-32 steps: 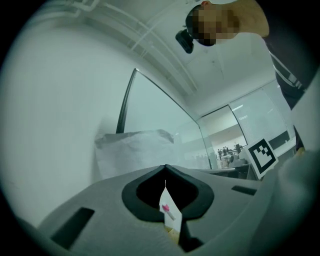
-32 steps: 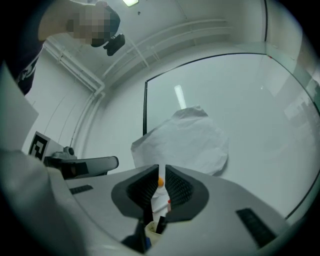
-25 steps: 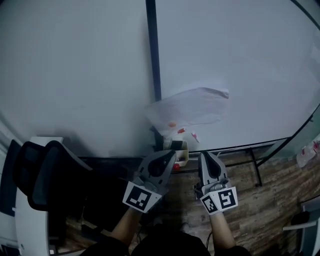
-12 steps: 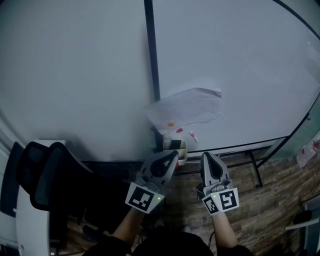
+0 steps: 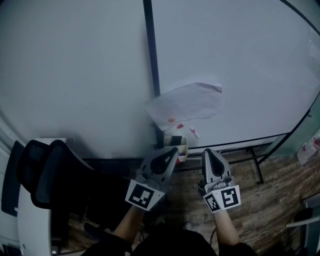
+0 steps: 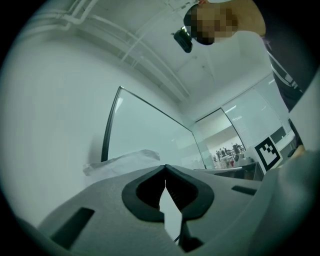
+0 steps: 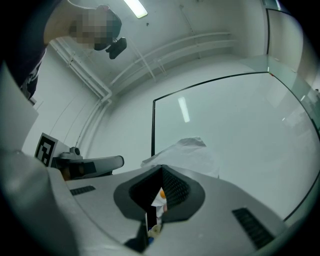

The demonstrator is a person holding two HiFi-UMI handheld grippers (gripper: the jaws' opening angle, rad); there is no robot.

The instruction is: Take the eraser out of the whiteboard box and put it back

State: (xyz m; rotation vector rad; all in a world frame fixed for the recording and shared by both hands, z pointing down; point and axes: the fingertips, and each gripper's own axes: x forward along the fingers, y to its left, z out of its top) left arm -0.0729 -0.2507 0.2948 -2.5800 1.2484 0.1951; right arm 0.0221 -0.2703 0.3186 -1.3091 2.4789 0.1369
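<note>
Dark eraser (image 5: pixel 175 140) inside the small cream whiteboard box (image 5: pixel 183 151)

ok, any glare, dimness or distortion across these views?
Head view: dim, bluish cast, the whiteboard frame bowed at the right edge. Left gripper view: heavy fisheye, black circular border. Right gripper view: same fisheye, plus a bright reflected streak on the whiteboard.

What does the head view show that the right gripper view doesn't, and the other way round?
Only the head view: the black chair at the left and the wood floor beneath the board. Only the right gripper view: the ceiling with its strip light and pipes, plus a close look at the right hand-held gripper, its jaws shut together. Both: the whiteboard, the crumpled white sheet on it, and the left hand-held gripper.
</note>
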